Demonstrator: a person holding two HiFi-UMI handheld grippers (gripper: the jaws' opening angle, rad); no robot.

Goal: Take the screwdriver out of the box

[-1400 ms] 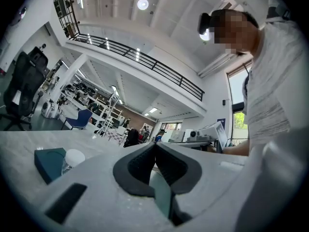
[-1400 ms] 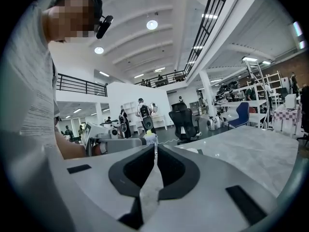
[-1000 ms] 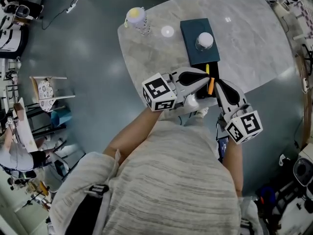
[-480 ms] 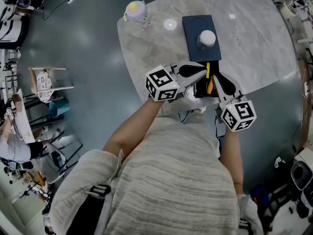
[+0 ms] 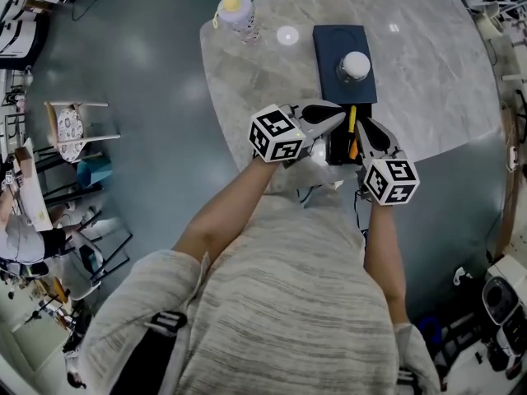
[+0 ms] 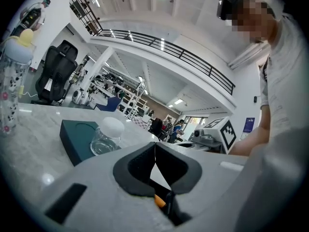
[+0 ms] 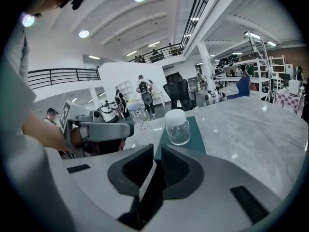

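Screwdriver [image 5: 353, 132] lies in the open black box [image 5: 336, 149] at the near edge of the table [image 5: 428, 72], its yellow-and-orange handle showing between the two grippers; it has not been lifted out. The left gripper [image 5: 338, 120] sits at the box's left side and the right gripper [image 5: 363, 127] at its right, both low over it. Each has its jaws pressed together with nothing plainly held. In the left gripper view a bit of orange handle shows just under the closed jaws, and in the right gripper view a dark edge runs below them, but whether either pinches the box wall I cannot tell. The step in hand looks like settling the box before the reach. Next, one gripper would need to spread its jaws, come over the handle and close on it, while the other holds the box down
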